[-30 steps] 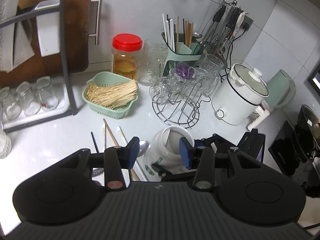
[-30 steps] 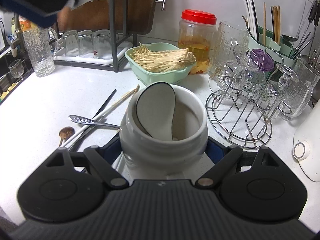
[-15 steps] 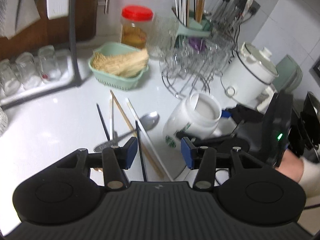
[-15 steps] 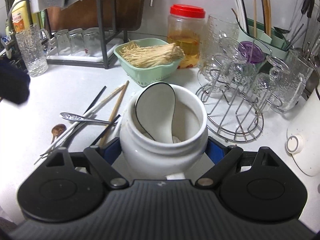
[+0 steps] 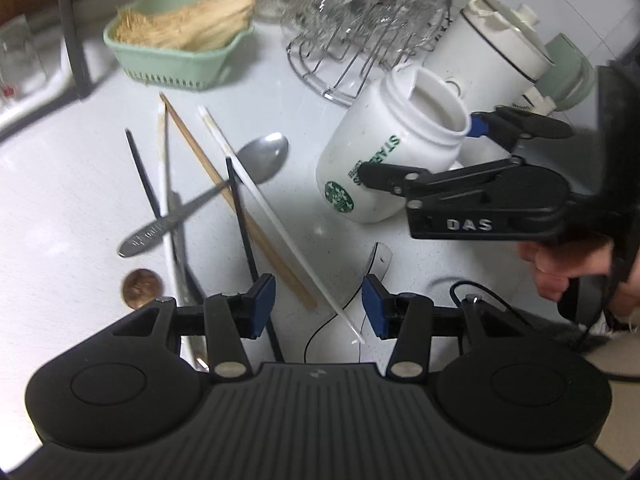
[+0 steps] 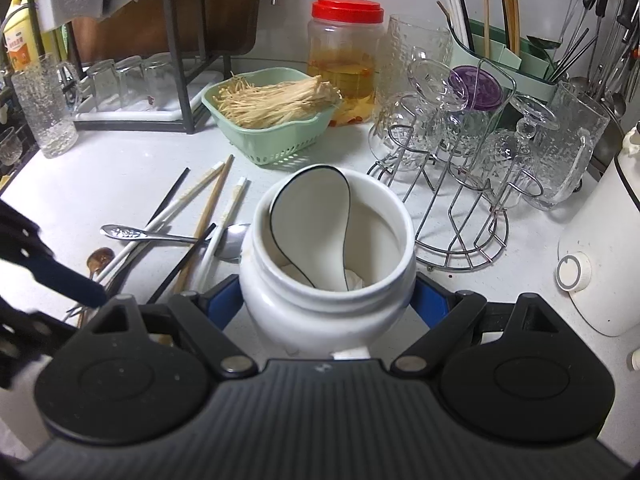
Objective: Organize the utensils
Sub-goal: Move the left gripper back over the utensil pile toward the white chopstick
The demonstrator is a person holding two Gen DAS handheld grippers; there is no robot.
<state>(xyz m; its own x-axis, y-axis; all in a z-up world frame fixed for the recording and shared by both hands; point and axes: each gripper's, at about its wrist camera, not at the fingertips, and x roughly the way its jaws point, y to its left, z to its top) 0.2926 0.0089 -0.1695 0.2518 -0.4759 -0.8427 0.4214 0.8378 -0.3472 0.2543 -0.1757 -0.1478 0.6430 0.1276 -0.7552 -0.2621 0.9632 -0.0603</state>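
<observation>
Step in hand: collecting loose utensils into the white jar [image 6: 326, 276]. Right gripper [image 6: 326, 300] pinches the jar at its sides; a white ceramic spoon [image 6: 312, 216] already stands inside. Left gripper [image 5: 318, 306], jaws spread and empty, hovers over the chopsticks [image 5: 276, 216] and metal spoon [image 5: 208, 196] strewn left of the jar. Next move likely calls for straddling one stick, closing, then lifting it jarward.
</observation>
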